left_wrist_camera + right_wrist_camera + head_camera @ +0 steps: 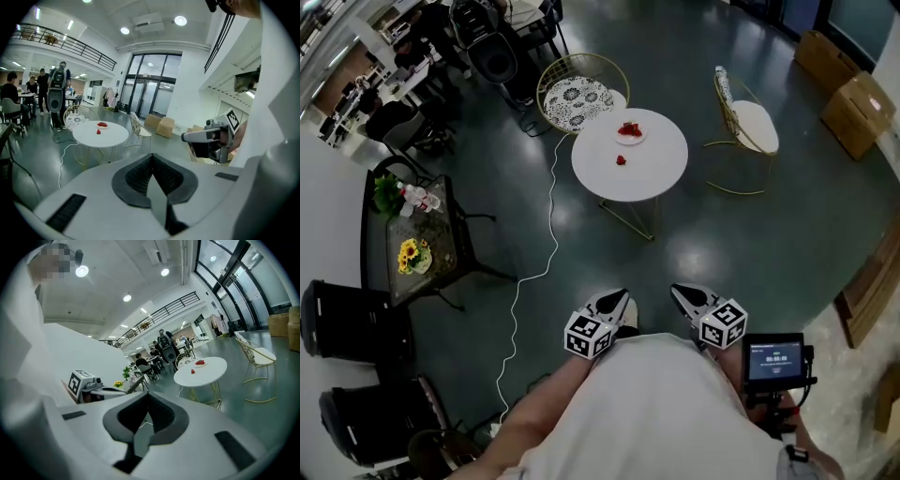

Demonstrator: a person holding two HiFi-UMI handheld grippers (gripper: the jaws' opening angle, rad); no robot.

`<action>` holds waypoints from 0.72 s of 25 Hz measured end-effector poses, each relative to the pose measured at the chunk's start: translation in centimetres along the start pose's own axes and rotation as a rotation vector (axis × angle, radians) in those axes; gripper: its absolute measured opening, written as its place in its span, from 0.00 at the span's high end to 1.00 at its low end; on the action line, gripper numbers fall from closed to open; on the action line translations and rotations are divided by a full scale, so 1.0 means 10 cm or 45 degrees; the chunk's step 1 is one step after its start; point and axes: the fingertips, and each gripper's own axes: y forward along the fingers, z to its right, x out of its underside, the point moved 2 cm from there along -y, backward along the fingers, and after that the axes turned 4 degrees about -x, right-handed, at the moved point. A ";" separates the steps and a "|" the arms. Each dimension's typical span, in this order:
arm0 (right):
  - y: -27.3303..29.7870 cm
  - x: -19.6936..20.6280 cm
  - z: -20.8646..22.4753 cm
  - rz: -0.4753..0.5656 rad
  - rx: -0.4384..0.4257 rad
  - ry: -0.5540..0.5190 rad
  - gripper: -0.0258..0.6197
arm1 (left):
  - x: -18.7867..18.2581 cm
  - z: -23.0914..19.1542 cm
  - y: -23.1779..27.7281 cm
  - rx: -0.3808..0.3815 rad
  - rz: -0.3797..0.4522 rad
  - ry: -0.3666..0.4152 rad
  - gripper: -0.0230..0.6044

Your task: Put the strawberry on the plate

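Left gripper (614, 302): fingers together, empty, held at body. Strawberry (621, 160) near middle of round table (654, 173), apart from plate (630, 142) at far edge; its axis too small to tell. Bare floor (722, 244) before near edge. Right gripper (684, 298): fingers together, empty

Smooth matt table (652, 178) stands on glossy floor (741, 239).

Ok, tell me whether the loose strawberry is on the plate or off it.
Off. The strawberry lies on the bare white table, apart from the plate, which holds other red fruit.
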 end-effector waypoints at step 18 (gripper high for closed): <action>-0.35 0.13 -0.04 -0.005 -0.029 0.031 0.95 | 0.12 0.41 -0.07 -0.048 -0.014 0.014 0.95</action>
